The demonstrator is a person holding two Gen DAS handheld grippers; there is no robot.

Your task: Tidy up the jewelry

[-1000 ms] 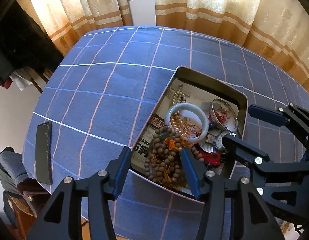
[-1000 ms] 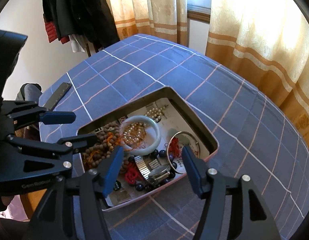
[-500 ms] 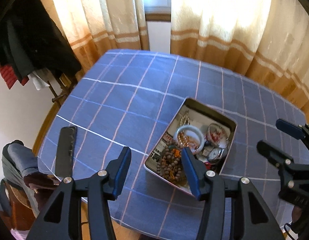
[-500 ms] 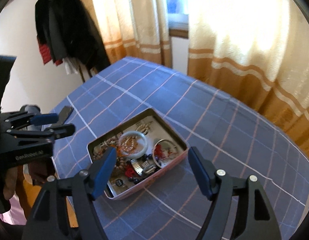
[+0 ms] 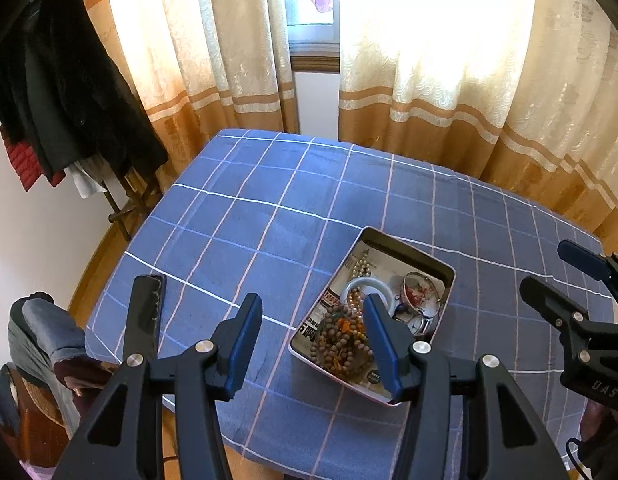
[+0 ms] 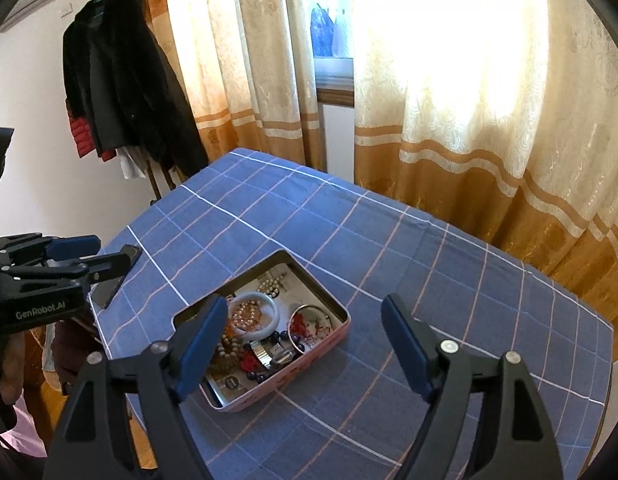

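A pink-walled metal tin (image 5: 449,272) (image 6: 305,372) sits near the front of the blue checked tablecloth (image 5: 269,216). It holds a brown bead string (image 5: 341,340), a white bangle (image 6: 269,320), pearls (image 6: 245,314), a metal watch (image 6: 269,354) and a thin bangle with red thread (image 6: 309,322). My left gripper (image 5: 311,334) is open and empty, high above the tin's near left. My right gripper (image 6: 305,334) is open and empty, high above the tin; it also shows in the left wrist view (image 5: 565,280).
A black phone-like slab (image 5: 145,312) (image 6: 115,276) lies at the table's front left corner. Curtains (image 6: 469,100) hang behind the table. Dark coats (image 6: 117,80) hang at the left. A chair with clothes (image 5: 41,340) stands beside the table's left edge.
Both grippers have risen and pulled back from the tin, which now looks much smaller. Both stay open and empty; the right one has opened a little wider.
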